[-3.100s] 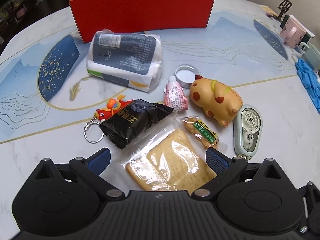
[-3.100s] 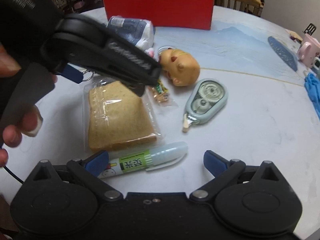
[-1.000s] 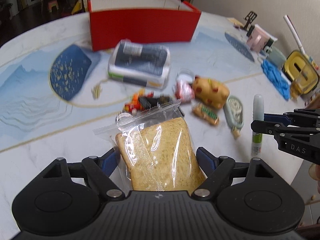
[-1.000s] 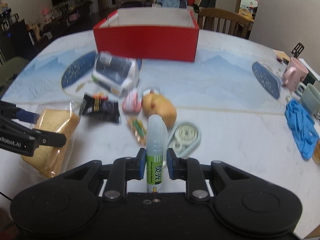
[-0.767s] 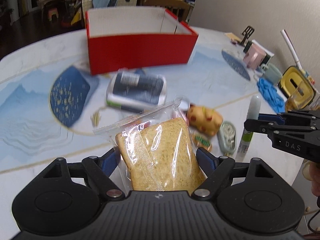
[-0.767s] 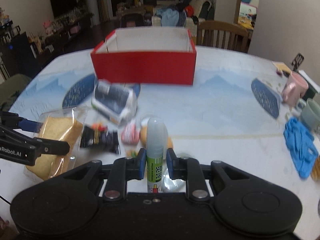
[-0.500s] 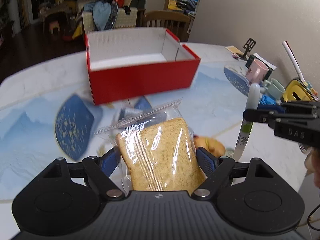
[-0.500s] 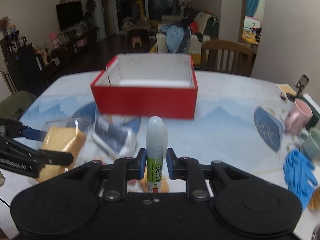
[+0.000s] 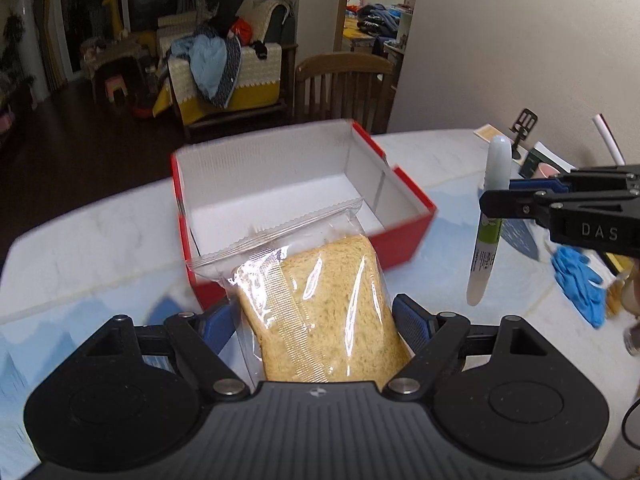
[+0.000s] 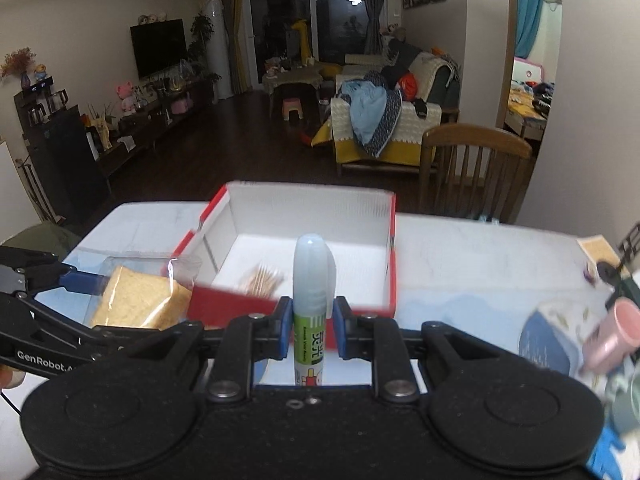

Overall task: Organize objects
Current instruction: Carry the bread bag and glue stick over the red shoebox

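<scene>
My left gripper [image 9: 316,318] is shut on a bag of bread [image 9: 320,304], a clear plastic bag with tan slices, held in the air just in front of the red box [image 9: 404,236]. The box has a white inside and stands open on the table. My right gripper [image 10: 310,322] is shut on a glue stick [image 10: 311,292] with a pale cap and green label, held upright before the same red box [image 10: 372,304]. In the left wrist view the glue stick [image 9: 490,216] hangs to the right of the box. In the right wrist view the bread [image 10: 136,300] is at the left.
The marble-patterned table [image 9: 100,240] carries blue gloves [image 9: 578,284] and a pink mug [image 10: 612,330] at the right. A wooden chair [image 10: 472,168] stands behind the table. Something pale and thin lies inside the box [image 10: 262,278].
Both grippers rose and moved forward with the bread and the glue stick toward the red box, which now shows its open inside. The loose items on the table dropped out of view.
</scene>
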Demonstrator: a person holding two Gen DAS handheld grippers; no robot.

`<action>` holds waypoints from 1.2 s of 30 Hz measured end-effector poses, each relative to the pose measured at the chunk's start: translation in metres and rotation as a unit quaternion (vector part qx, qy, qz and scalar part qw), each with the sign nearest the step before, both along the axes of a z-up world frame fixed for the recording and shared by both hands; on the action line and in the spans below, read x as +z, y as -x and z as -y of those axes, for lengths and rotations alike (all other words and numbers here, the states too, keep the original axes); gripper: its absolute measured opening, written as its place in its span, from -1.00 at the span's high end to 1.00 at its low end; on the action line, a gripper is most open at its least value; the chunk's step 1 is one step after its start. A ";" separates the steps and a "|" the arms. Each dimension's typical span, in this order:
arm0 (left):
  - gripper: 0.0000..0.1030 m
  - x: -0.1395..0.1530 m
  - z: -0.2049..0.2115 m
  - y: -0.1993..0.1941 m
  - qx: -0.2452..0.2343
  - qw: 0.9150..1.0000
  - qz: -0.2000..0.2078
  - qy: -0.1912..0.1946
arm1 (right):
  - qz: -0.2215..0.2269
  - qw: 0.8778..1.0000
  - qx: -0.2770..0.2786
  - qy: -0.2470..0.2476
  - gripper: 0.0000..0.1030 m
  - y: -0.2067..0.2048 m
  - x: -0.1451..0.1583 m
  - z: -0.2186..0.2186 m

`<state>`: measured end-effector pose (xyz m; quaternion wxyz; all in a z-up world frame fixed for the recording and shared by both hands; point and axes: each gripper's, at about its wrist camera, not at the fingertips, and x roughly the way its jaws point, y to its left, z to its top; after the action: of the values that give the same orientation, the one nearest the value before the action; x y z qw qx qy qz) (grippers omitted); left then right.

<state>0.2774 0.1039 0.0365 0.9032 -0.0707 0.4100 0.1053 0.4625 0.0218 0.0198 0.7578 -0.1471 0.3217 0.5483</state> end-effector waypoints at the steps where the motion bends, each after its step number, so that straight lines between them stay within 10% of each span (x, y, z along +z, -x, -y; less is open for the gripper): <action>1: -0.61 0.003 -0.003 -0.008 0.000 1.000 0.000 -0.008 | 0.001 1.000 0.000 -0.002 0.60 -0.005 0.001 -0.005; 17: -0.61 0.006 -0.055 -0.118 0.016 0.993 0.021 -0.112 | 0.022 0.999 0.028 0.012 0.61 -0.049 -0.012 -0.102; 36: -0.61 -0.093 -0.080 -0.181 0.029 0.993 -0.092 -0.066 | -0.005 0.989 0.062 0.131 0.61 -0.055 -0.095 -0.166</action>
<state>0.4580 0.1835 -0.0562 0.8609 -0.0132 0.4812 0.1647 0.5172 0.1873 -0.0757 0.6947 -0.2619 0.3850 0.5483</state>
